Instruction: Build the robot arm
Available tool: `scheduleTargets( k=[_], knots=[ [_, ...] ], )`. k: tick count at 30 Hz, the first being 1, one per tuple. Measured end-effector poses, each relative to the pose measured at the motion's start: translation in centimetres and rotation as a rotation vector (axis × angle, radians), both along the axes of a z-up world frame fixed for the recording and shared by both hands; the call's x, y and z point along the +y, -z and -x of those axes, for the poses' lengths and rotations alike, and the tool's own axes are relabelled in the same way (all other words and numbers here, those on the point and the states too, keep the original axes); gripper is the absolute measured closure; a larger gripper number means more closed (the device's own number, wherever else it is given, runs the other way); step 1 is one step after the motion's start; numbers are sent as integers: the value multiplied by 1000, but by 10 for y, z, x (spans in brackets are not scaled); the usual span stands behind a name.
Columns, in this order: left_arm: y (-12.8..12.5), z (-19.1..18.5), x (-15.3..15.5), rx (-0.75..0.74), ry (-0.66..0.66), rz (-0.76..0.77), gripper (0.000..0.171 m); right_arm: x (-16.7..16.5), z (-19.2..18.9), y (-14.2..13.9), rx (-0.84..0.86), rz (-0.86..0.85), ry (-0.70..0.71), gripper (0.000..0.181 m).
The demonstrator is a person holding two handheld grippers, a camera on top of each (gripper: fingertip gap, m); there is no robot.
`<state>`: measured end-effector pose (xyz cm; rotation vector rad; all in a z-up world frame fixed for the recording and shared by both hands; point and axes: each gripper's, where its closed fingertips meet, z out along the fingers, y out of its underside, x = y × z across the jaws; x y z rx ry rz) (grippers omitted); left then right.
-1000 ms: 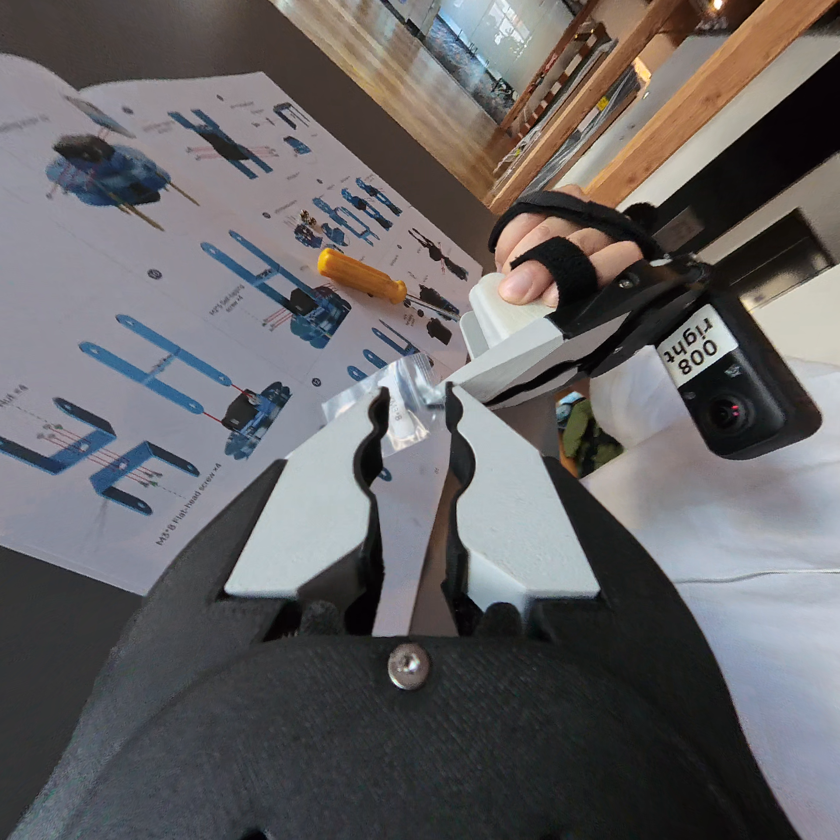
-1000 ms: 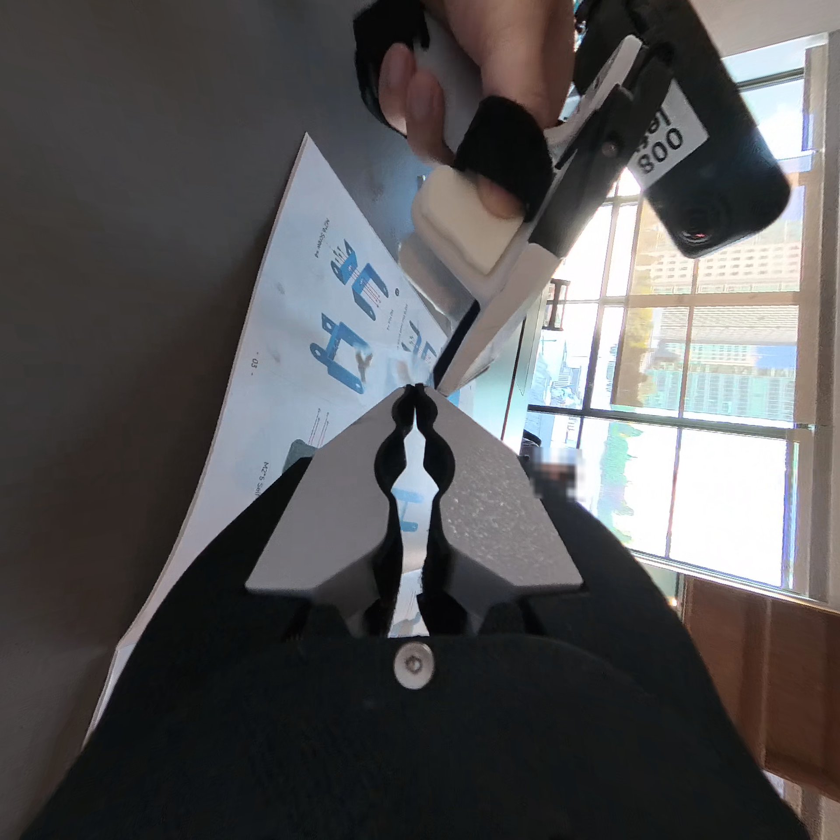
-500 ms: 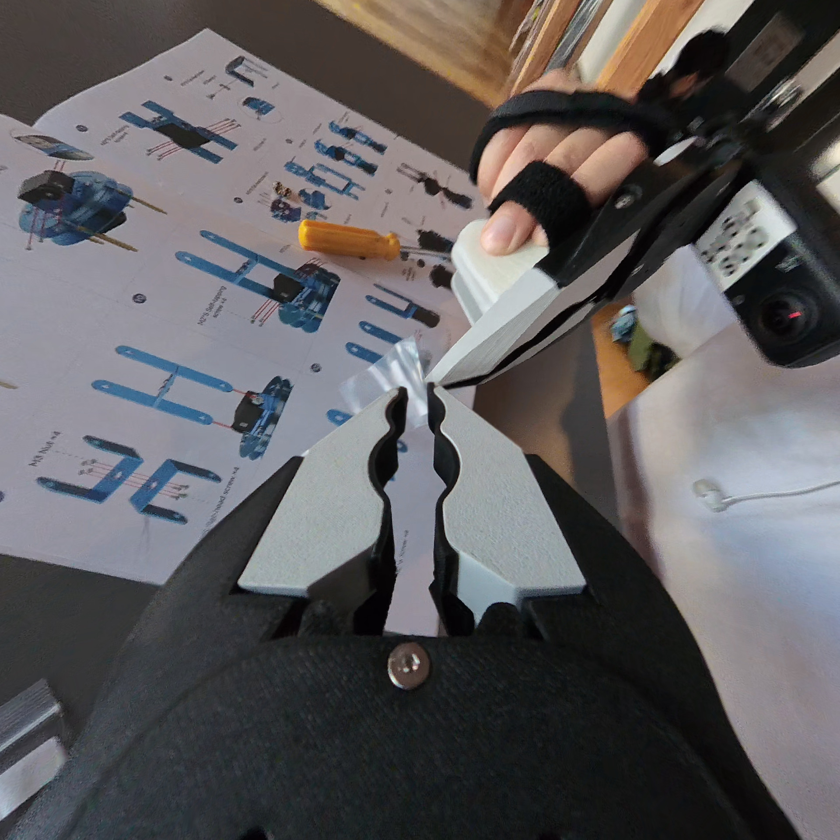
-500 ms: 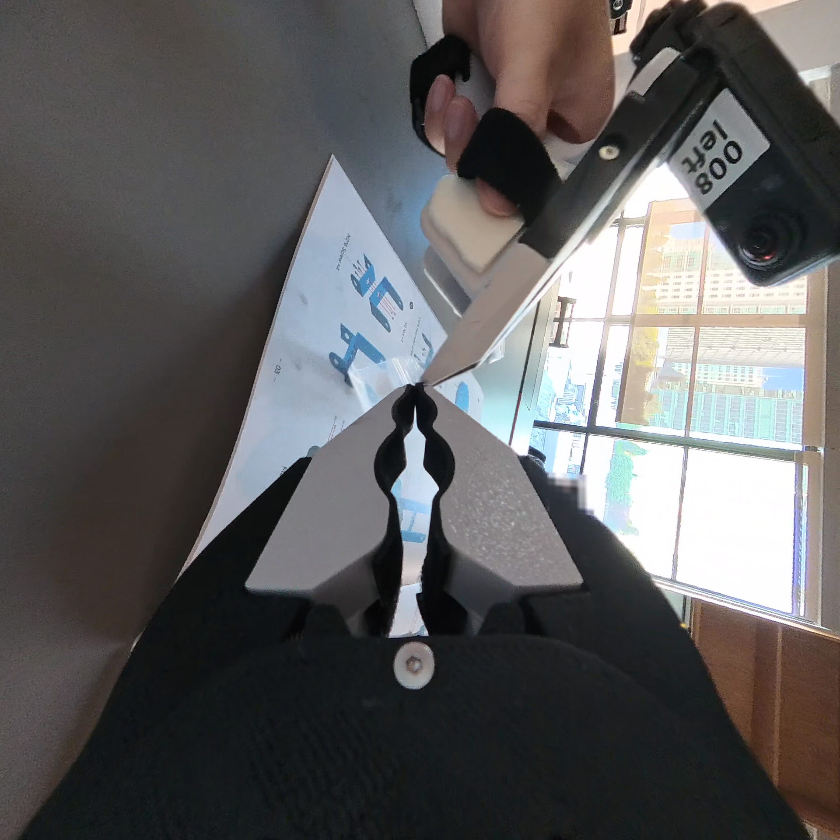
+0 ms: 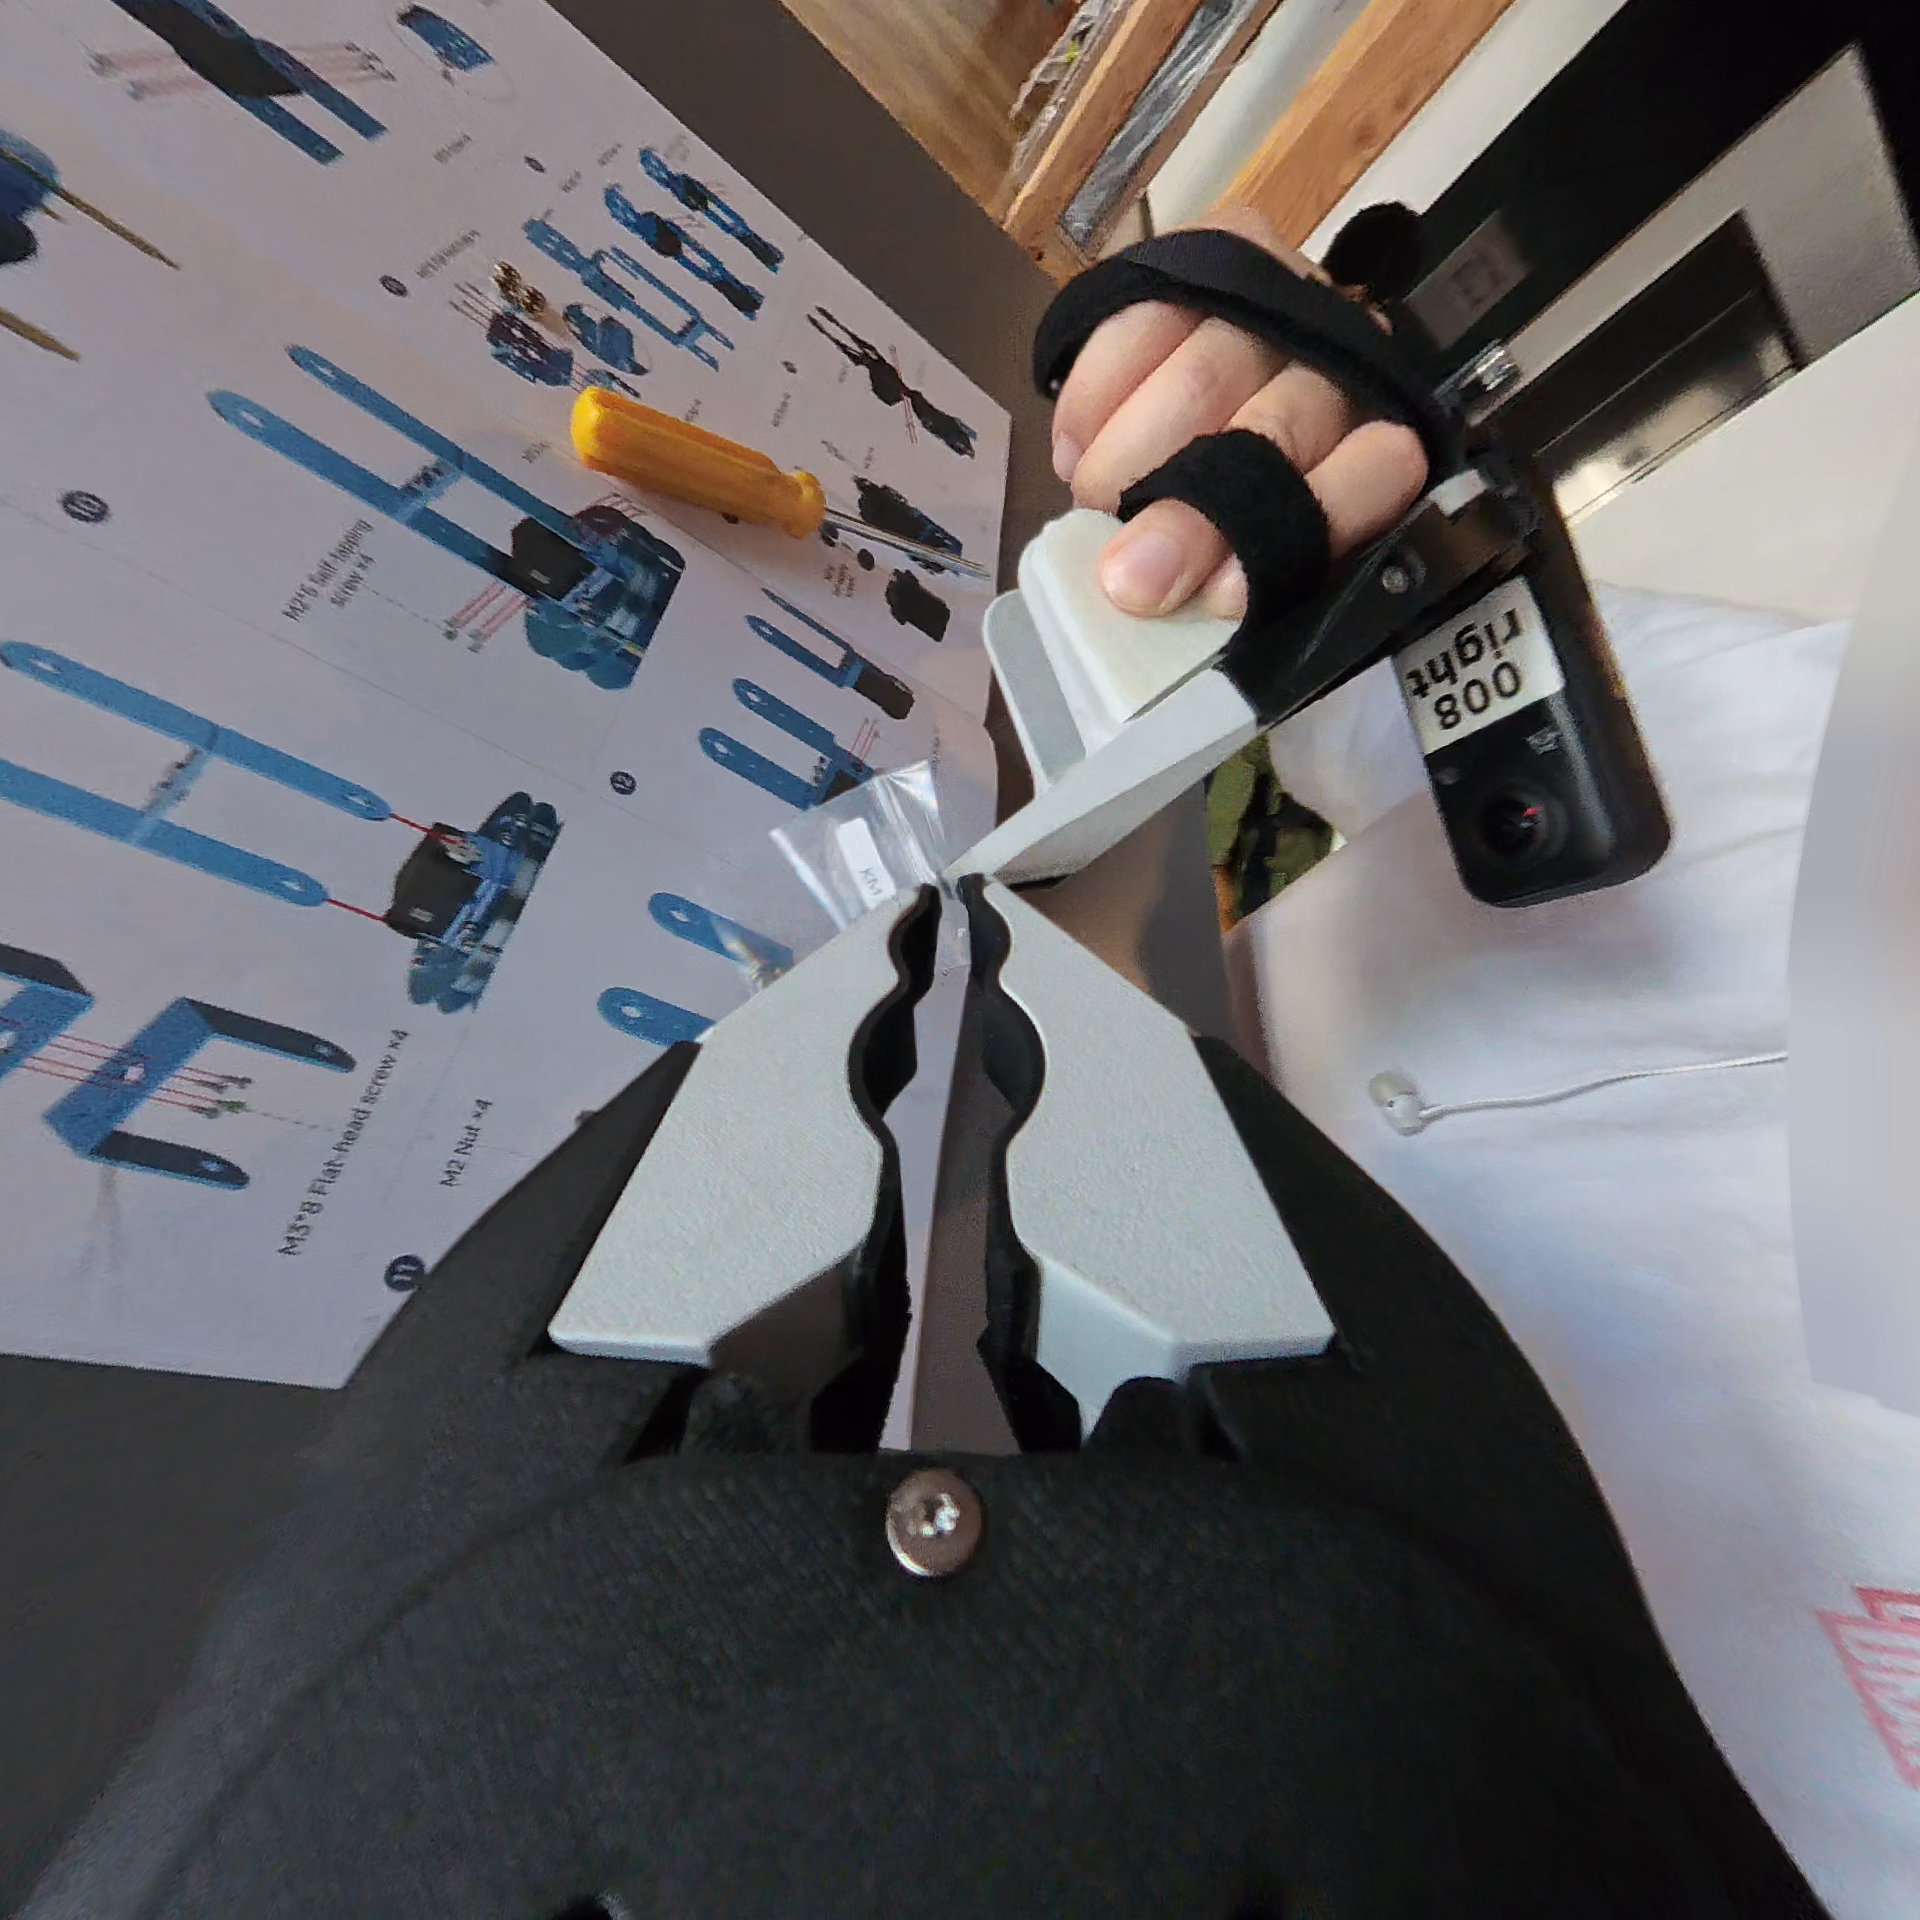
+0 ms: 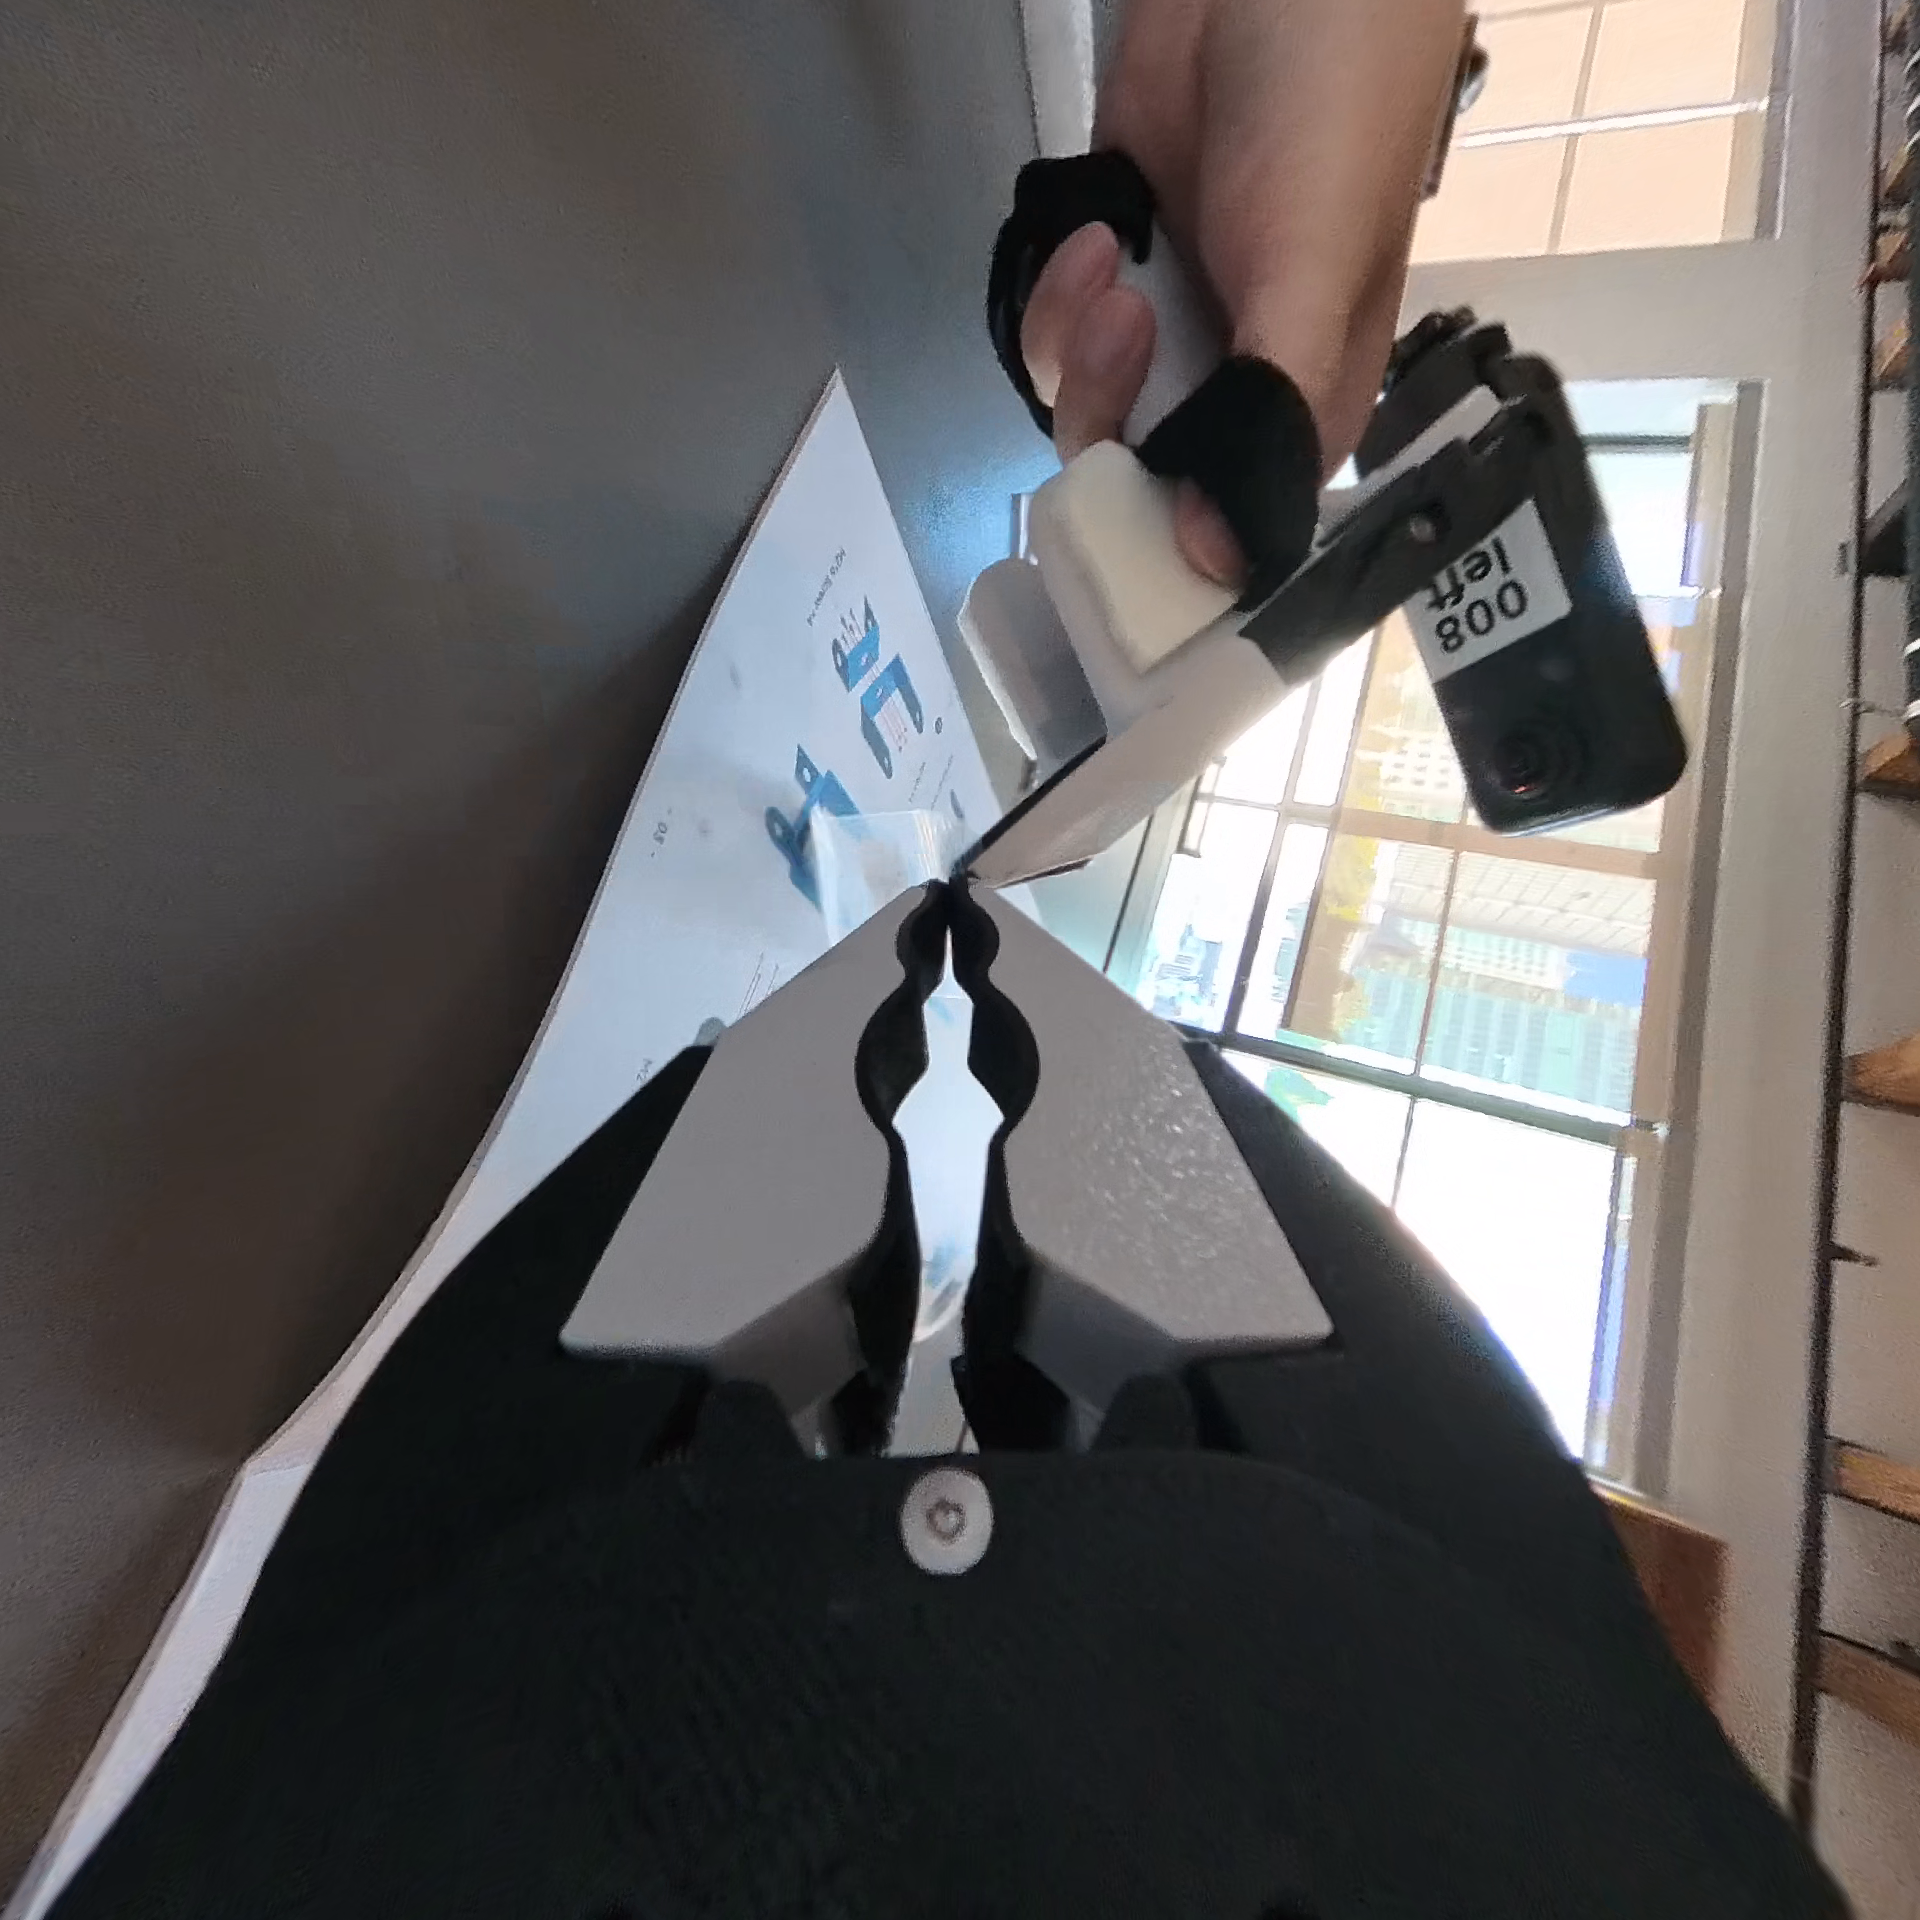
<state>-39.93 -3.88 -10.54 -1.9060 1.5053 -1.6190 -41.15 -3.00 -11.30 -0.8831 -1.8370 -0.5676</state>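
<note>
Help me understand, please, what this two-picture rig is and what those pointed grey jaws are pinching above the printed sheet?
There is no robot: a person holds one hand-squeezed gripper in each hand, each carrying a camera that looks along its jaws. In the left wrist view the left gripper fills the foreground and the right gripper comes in from the right; the right wrist view shows the reverse. Both sets of jaws are closed, tip to tip, on one corner of a small clear plastic bag held above an instruction sheet of blue diagrams. An orange-handled screwdriver lies on the sheet, on a dark table.
</note>
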Motion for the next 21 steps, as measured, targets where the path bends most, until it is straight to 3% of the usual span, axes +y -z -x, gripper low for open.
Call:
scheduleTargets(
  k=[11,17,21],
  knots=[
    [10,2,4,66,-23,-151,166,3,1,4,4,10,6,181],
    [9,2,3,63,-21,-56,171,6,1,4,-20,-41,6,181],
    [10,3,4,80,-33,-129,171,6,2,5,-30,-46,19,181]
  ],
)
